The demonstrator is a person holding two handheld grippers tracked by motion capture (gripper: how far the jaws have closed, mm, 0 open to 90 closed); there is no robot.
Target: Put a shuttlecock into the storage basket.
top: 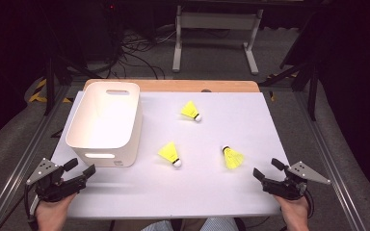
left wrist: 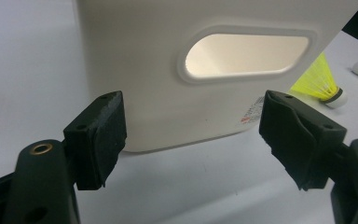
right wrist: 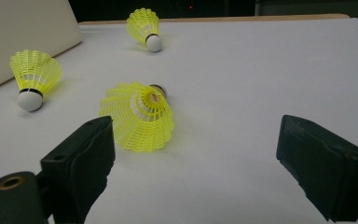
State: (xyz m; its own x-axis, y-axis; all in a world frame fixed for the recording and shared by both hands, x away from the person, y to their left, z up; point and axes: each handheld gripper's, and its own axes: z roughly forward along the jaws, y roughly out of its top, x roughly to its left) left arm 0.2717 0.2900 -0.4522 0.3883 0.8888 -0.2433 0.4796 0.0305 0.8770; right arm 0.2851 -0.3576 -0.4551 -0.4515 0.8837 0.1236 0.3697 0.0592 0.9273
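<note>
Facing the white bin [left wrist: 168, 93] just ahead, the left gripper [top: 79, 168] gapes empty, while the right gripper [top: 265, 169] gapes behind the nearest yellow shuttlecock [right wrist: 140, 116]

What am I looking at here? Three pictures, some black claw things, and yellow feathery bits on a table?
A person sits at a white table, holding a hand-worked tool in each hand: the left gripper and the right gripper. One picture comes from a camera overhead. The other two come from cameras riding on each gripper, so the black shapes at the bottom are that gripper's own jaws. On the table stand a white bin with handle slots and three yellow shuttlecocks: far, middle and right. Both grippers are open and hold nothing.
</note>
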